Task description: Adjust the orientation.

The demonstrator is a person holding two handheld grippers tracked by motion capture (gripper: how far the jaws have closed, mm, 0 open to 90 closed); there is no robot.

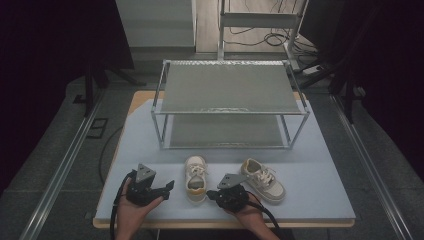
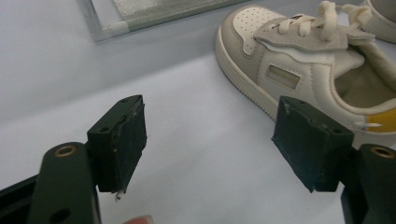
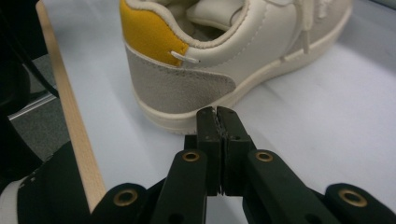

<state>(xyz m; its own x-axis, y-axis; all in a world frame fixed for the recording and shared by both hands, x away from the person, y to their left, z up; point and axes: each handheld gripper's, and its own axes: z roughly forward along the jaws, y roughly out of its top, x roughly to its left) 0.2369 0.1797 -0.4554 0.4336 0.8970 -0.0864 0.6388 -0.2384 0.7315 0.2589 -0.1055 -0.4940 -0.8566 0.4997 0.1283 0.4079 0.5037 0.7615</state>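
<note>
Two small cream-and-grey sneakers lie on the pale blue table (image 1: pixel 320 190). The left sneaker (image 1: pixel 196 179) has a yellow heel patch; the right sneaker (image 1: pixel 263 180) lies angled beside it. My left gripper (image 1: pixel 167 188) rests just left of the left sneaker and points at it. In the left gripper view its jaws (image 2: pixel 210 116) stand open over bare table, with the sneaker (image 2: pixel 299 70) ahead to the right. My right gripper (image 1: pixel 211 194) sits by that sneaker's heel. In the right gripper view it (image 3: pixel 217 114) is shut on nothing, tips just short of the heel (image 3: pixel 187 88).
A two-shelf metal rack (image 1: pixel 230 90) stands at the back of the table; its lower frame (image 2: pixel 140 18) lies beyond the left gripper. The table's wooden front edge (image 3: pixel 70 121) runs close to the right gripper. Cables trail on the floor beyond the rack.
</note>
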